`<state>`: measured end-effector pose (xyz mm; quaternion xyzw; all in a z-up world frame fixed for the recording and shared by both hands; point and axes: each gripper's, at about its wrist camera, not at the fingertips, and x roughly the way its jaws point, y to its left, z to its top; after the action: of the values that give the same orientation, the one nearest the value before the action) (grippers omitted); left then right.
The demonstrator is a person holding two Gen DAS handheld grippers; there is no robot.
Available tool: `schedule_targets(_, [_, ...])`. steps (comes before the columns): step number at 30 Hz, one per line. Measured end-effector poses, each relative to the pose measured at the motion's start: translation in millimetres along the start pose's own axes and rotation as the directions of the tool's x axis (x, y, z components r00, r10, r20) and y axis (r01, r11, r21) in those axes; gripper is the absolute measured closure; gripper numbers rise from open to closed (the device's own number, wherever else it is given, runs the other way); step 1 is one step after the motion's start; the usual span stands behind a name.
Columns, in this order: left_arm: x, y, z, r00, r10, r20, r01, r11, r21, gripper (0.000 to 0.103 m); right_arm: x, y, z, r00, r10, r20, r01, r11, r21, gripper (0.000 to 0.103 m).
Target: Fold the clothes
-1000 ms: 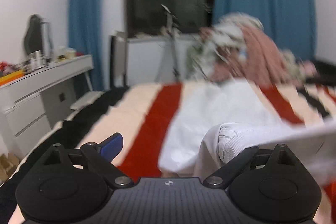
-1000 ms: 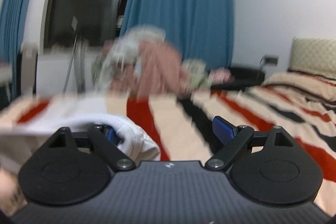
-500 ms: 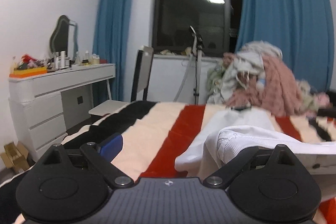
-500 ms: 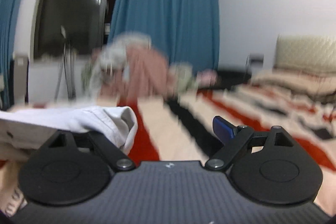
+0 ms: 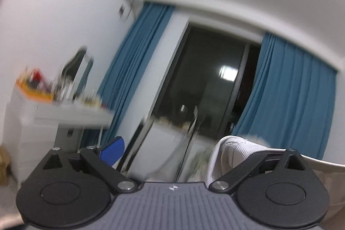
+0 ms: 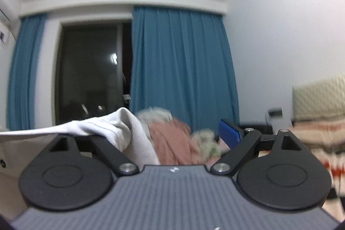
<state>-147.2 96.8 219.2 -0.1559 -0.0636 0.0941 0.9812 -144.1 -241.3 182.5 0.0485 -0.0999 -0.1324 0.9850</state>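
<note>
The white garment [image 5: 235,149] sits at lower right of the left wrist view and at lower left of the right wrist view [image 6: 120,128], lifted clear of the bed and stretched between the two tools. In each view an edge of it drapes over one finger, and a taut band of cloth runs off toward the frame edge on that side.

Left gripper [image 5: 172,154]: jaws stand wide; the blue pad at lower left is bare, and the cloth hangs on the opposite finger only. Right gripper [image 6: 172,135]: jaws likewise wide, blue pad at lower right bare, cloth caught on the left finger. Whether the cloth is pinched or merely hooked cannot be told.

Handling judgement: soft, light, limp fabric with a ribbed or stitched hem. It will sag and slide off a single finger if tilted. Best taken at the hem or a seam, where the cloth is thickest, with both pads closed on it.

Surroundings: a pile of clothes [image 6: 172,139], pink and pale, lies behind the garment at lower centre. A striped bed [image 6: 319,143] shows at lower right. Blue curtains [image 6: 179,61] flank a dark window. Both views are tilted upward and blurred.
</note>
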Motion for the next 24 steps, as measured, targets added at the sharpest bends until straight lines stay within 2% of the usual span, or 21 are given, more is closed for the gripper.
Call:
schedule_targets(4, [-8,-33,89,0.992,-0.068,0.106,0.064,0.997,0.043,0.000,9,-4,94,0.998,0.033,0.045,-0.034,0.999,0.021,0.014])
schedule_targets(8, [-4,-71,158,0.973,-0.120,0.198,0.094,0.986,0.136,0.000,32,-9,164,0.995,0.044,0.086,-0.045,0.999,0.007,0.014])
schedule_targets(11, [16,-102,190,0.968,-0.136,0.210,0.097,0.978,0.185,0.000,58,-10,197,0.996,0.044,0.081,-0.043,0.999,-0.013,0.014])
schedule_targets(13, [37,-121,198,0.973,-0.141,0.185,0.103,0.974,0.199,0.000,79,-9,213,0.997,0.041,0.064,-0.039,0.999,-0.026,0.014])
schedule_targets(15, [67,-138,190,0.979,-0.141,0.145,0.109,0.972,0.211,0.000,110,-6,210,0.999,0.028,0.022,-0.027,0.998,-0.048,0.014])
schedule_targets(18, [131,-156,144,0.990,-0.124,0.071,0.104,0.966,0.238,0.000,164,-1,186,0.999,0.007,-0.053,-0.011,0.997,-0.081,0.014])
schedule_targets(22, [219,-180,79,0.995,-0.096,-0.031,0.100,0.957,0.272,0.000,246,8,109,0.985,-0.033,-0.168,0.012,0.992,-0.127,0.014])
schedule_targets(24, [278,-185,24,0.992,-0.068,-0.105,0.095,0.958,0.270,0.000,287,13,64,0.973,-0.051,-0.225,0.018,0.989,-0.144,0.014])
